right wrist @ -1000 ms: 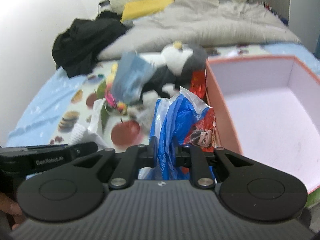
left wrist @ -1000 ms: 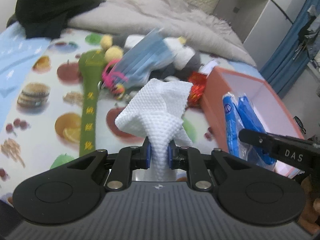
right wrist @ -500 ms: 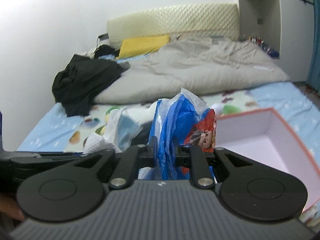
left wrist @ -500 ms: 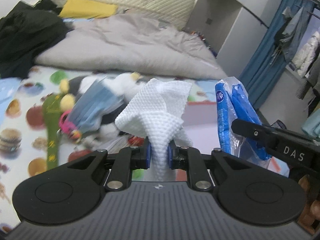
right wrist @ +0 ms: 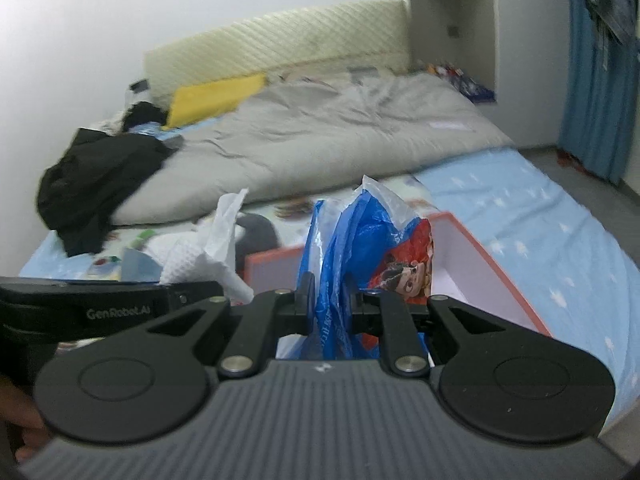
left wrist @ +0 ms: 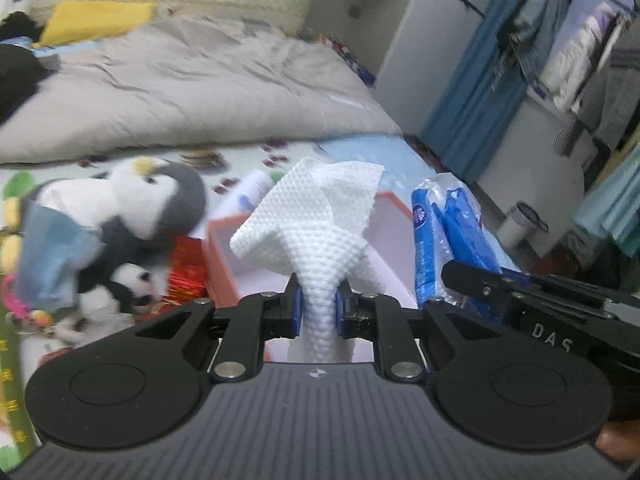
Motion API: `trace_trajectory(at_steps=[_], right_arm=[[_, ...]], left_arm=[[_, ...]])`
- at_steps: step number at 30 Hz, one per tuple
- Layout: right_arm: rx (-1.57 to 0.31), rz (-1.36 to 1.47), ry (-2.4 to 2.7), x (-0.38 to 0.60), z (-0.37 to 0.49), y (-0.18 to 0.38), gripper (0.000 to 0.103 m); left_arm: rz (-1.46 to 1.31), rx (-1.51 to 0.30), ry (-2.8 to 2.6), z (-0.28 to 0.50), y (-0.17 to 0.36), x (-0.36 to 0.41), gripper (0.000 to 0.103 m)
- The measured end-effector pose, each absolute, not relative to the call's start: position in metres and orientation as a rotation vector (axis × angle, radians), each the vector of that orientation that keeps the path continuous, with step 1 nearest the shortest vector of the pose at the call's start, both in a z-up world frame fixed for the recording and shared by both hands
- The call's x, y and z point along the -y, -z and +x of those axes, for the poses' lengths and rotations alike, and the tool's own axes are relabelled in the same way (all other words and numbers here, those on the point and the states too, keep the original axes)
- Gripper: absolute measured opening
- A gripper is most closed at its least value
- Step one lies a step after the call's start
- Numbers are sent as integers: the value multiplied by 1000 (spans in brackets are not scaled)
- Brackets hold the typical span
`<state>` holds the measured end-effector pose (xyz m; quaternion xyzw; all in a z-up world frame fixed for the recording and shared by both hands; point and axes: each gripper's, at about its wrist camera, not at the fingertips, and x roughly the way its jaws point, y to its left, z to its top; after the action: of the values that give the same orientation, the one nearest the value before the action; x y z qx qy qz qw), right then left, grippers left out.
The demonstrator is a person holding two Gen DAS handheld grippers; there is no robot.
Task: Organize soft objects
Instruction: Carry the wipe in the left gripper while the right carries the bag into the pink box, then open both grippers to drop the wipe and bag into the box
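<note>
My left gripper [left wrist: 317, 311] pinches the white paper towel [left wrist: 316, 232], my right gripper [right wrist: 332, 308] the blue plastic bag [right wrist: 340, 248]. Only left view shows the penguin plush [left wrist: 148, 204]. Both now ride higher, above the pink box [right wrist: 500, 264].
</note>
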<state>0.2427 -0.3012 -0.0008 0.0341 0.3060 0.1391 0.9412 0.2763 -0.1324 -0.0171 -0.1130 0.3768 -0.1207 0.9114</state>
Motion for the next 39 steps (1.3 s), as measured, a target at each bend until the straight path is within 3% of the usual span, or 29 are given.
trace_trajectory(at_steps=[18,20,22,24,25,26,39], right_arm=[[-899,167,-143,371,286,109,19],[-907,180,-135,374,287,111,22],[-922,188,-127,376,288,112,27],[-933,203,-129,377,289,110,39],[-932,213,-130,377,289,108,47],[-926,219,-129,377,288,106,48],[-761,206,-194,347,228,38,48]], left_arm=[[-148,-1022,323,343,125,195,20],[-143,-1021,316,344,123,195,22],[-137,-1031,314,347,122,193,48],[-139,-1006,317,343,115,191,54],[-137,-992,320,341,111,190,54],[-134,-986,322,338,106,190,54],[-168,-835,288,268,34,151,54]])
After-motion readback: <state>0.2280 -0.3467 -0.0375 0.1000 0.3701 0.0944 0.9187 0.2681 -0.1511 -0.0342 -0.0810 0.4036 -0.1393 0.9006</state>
